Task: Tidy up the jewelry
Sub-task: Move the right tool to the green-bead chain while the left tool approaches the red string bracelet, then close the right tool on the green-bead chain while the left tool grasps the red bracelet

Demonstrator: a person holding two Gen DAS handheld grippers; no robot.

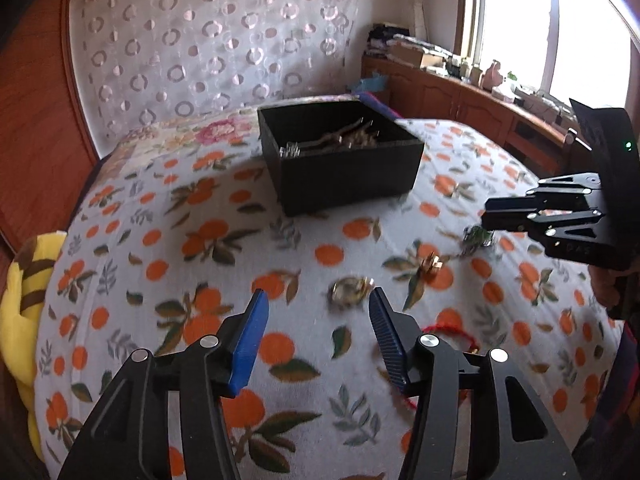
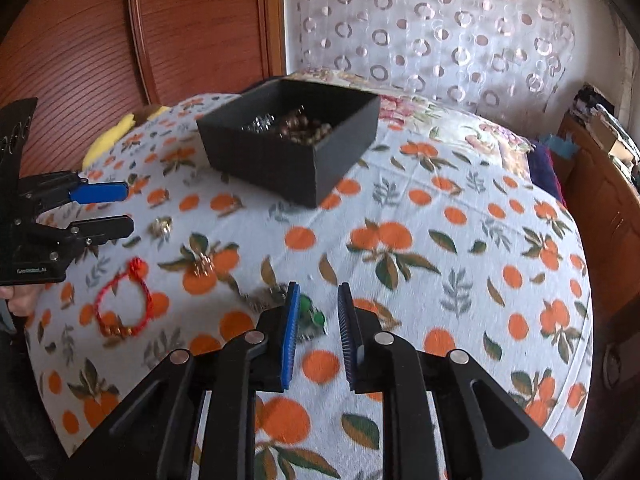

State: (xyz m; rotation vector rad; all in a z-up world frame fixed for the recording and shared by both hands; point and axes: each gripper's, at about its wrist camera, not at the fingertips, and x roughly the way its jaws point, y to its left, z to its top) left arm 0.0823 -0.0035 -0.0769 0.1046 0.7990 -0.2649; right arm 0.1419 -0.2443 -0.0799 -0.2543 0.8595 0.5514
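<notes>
Jewelry lies scattered on the orange-print bedspread (image 2: 460, 208), in front of the black box (image 2: 292, 140) that already holds a heap of beads and chains. Your left gripper (image 1: 318, 300) has its fingers spread wide with nothing between them, and the small gold ring-like piece (image 1: 350, 290) sits just beyond the tips, beside the inner face of the right-hand finger. Your right gripper (image 2: 319, 294) has its fingers parted only narrowly, also empty, with the green-stone piece (image 2: 310, 312) lying on the bedspread just past the tips. A red cord bracelet (image 2: 120, 304) and a small gold clasp-like piece (image 2: 202, 266) lie between the two grippers.

These pieces look light, small and slippery, and the bedspread gives under pressure, so they will likely sink or skid if you press down. Take the green piece across its solid stones, not its thin chain. Take the gold one across its rim, and the cord bracelet anywhere along its soft loop.
</notes>
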